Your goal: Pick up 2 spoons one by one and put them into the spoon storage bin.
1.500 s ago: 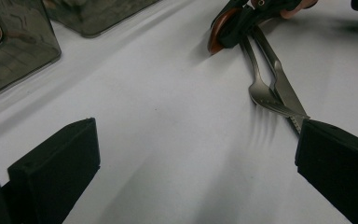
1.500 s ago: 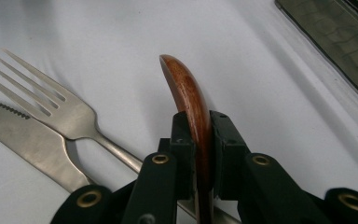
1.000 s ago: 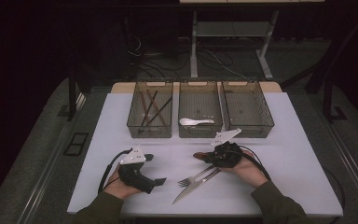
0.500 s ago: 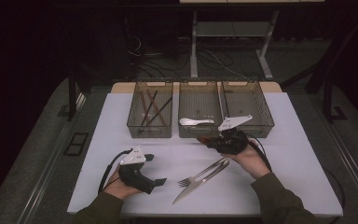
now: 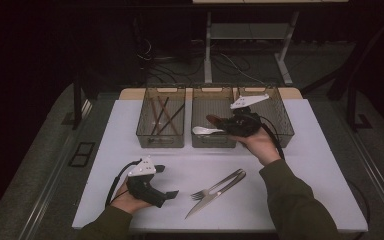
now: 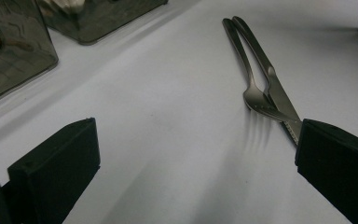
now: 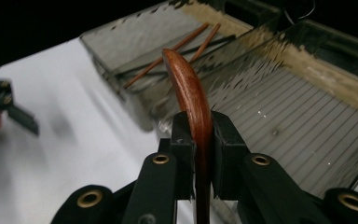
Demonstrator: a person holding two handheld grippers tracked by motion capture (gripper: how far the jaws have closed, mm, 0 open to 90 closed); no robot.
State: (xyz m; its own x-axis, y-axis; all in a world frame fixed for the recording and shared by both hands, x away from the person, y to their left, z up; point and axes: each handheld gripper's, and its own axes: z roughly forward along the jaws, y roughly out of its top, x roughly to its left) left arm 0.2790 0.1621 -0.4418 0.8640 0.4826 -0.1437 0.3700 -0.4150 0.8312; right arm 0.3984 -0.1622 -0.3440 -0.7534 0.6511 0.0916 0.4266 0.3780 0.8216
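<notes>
While the right hand-held gripper (image 7: pixel 197 140) clamps a wooden spoon (image 7: pixel 191 98), the spoon's long axis runs straight out from the jaws, bowl end pointing ahead over the middle bin (image 5: pixel 207 97). Since a second ago this gripper rose off the counter (image 5: pixel 325 165) toward the bins. Left hand-held gripper (image 6: pixel 191 154) rests open, fork (image 6: pixel 254 93) and knife (image 6: pixel 272 91) just ahead.

Right tongs (image 7: pixel 198 135) clamped, raised; left tongs (image 6: pixel 191 177) agape, low.
</notes>
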